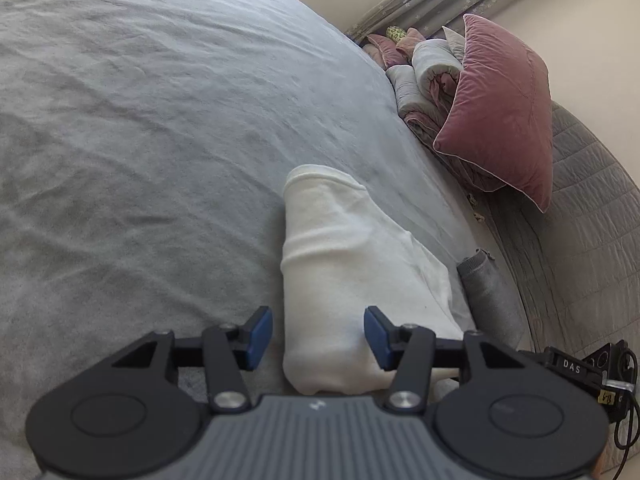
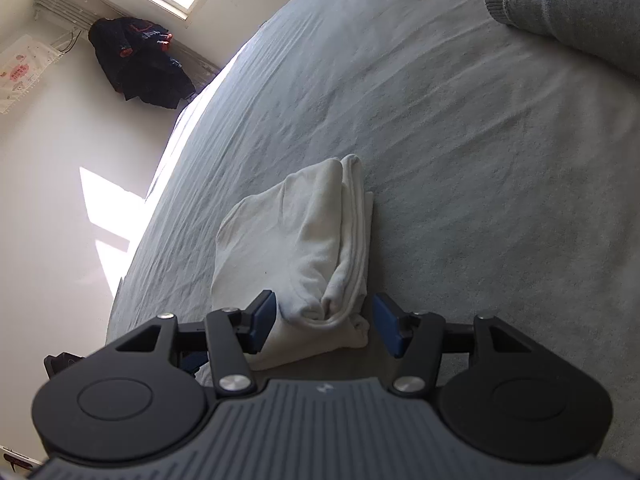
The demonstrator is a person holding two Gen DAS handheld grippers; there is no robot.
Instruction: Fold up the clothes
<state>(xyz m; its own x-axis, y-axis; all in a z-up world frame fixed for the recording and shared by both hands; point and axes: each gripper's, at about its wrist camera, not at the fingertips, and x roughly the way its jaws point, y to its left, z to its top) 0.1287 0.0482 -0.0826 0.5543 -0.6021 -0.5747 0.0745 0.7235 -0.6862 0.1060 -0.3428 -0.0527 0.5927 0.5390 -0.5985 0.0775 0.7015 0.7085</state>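
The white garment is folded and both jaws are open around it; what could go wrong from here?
1. The right gripper faces the layered edge of the white garment; closing there may catch only some layers, so the fold could open.
2. The left gripper straddles the rounded fold; a pull might drag the bundle over the grey bedsheet towards the grey garment.

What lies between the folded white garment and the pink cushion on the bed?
In the left wrist view, only bare grey bedsheet separates the folded white garment from the pink cushion. A grey garment lies beside the white one, nearer the camera.
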